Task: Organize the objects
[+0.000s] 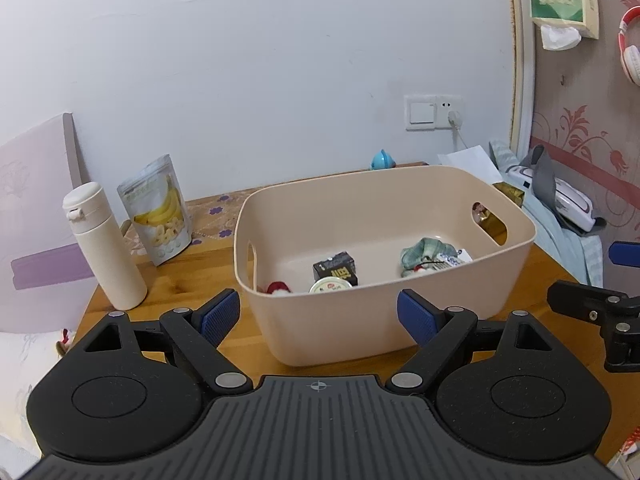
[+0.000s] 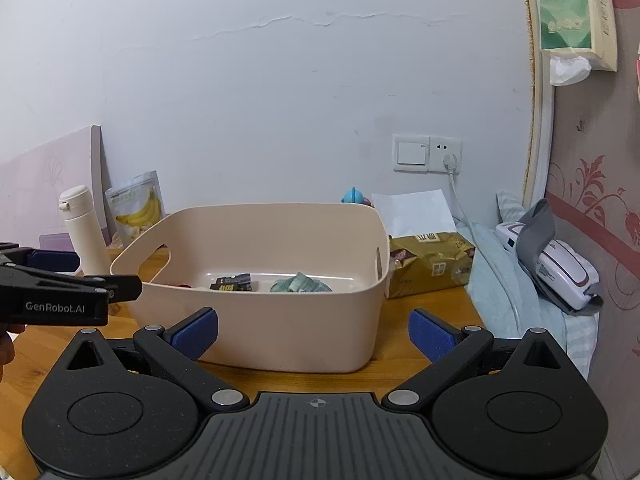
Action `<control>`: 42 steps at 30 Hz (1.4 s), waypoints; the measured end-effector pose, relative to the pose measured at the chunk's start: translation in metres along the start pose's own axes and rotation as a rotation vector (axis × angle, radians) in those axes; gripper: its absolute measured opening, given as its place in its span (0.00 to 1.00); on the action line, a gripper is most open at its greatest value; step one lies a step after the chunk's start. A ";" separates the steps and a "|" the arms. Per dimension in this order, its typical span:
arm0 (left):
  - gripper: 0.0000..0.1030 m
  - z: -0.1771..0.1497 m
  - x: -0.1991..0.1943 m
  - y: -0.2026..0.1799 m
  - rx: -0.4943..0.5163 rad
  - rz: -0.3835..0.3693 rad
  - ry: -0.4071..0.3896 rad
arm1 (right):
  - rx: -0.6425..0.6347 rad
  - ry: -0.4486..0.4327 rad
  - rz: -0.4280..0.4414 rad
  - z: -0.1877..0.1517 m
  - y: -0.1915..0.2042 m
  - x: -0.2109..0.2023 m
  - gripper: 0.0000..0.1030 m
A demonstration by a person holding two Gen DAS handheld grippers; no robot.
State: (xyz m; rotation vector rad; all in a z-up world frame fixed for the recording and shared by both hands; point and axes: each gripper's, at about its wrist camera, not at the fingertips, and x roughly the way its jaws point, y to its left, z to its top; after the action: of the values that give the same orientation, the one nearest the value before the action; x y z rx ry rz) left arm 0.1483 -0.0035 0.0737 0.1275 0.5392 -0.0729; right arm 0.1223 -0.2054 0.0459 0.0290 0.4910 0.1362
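Note:
A beige plastic bin (image 1: 400,320) stands on the wooden table (image 1: 176,284); it also shows in the right wrist view (image 2: 280,332). Inside lie a black box (image 1: 335,267), a round tin (image 1: 331,285), a small red-and-white item (image 1: 278,288) and a green cloth bundle (image 1: 424,256). My left gripper (image 1: 318,316) is open and empty, just in front of the bin's near wall. My right gripper (image 2: 314,334) is open and empty, also in front of the bin. The left gripper shows from the side in the right wrist view (image 2: 72,292).
A cream bottle (image 1: 104,240) and a banana-chip pouch (image 1: 158,210) stand left of the bin. A gold packet (image 2: 430,268), white paper (image 2: 416,212) and a blue toy (image 1: 383,159) lie right and behind. A white device (image 2: 556,268) rests on blue bedding at right.

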 end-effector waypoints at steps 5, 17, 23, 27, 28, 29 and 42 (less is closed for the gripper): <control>0.85 -0.007 -0.011 0.002 -0.007 0.005 -0.004 | 0.004 0.006 -0.002 -0.008 0.001 -0.009 1.00; 0.85 -0.032 -0.038 0.004 -0.032 0.009 -0.002 | 0.000 0.006 -0.004 -0.017 0.004 -0.020 1.00; 0.85 -0.046 -0.052 0.005 -0.043 0.010 0.004 | -0.006 -0.007 -0.008 -0.033 0.007 -0.039 1.00; 0.85 -0.053 -0.063 0.004 -0.047 0.006 -0.004 | -0.005 -0.009 -0.011 -0.040 0.009 -0.048 1.00; 0.85 -0.054 -0.065 0.003 -0.045 0.007 -0.006 | -0.004 -0.010 -0.012 -0.042 0.009 -0.050 1.00; 0.85 -0.055 -0.068 0.003 -0.045 0.008 -0.009 | -0.004 -0.011 -0.013 -0.044 0.010 -0.052 1.00; 0.85 -0.075 -0.095 -0.004 -0.032 0.043 -0.028 | -0.015 -0.004 -0.023 -0.062 0.016 -0.079 1.00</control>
State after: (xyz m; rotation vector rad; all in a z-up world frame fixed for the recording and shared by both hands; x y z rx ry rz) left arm 0.0286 0.0069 0.0584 0.1068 0.5094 -0.0238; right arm 0.0215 -0.2010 0.0291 0.0090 0.4866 0.1168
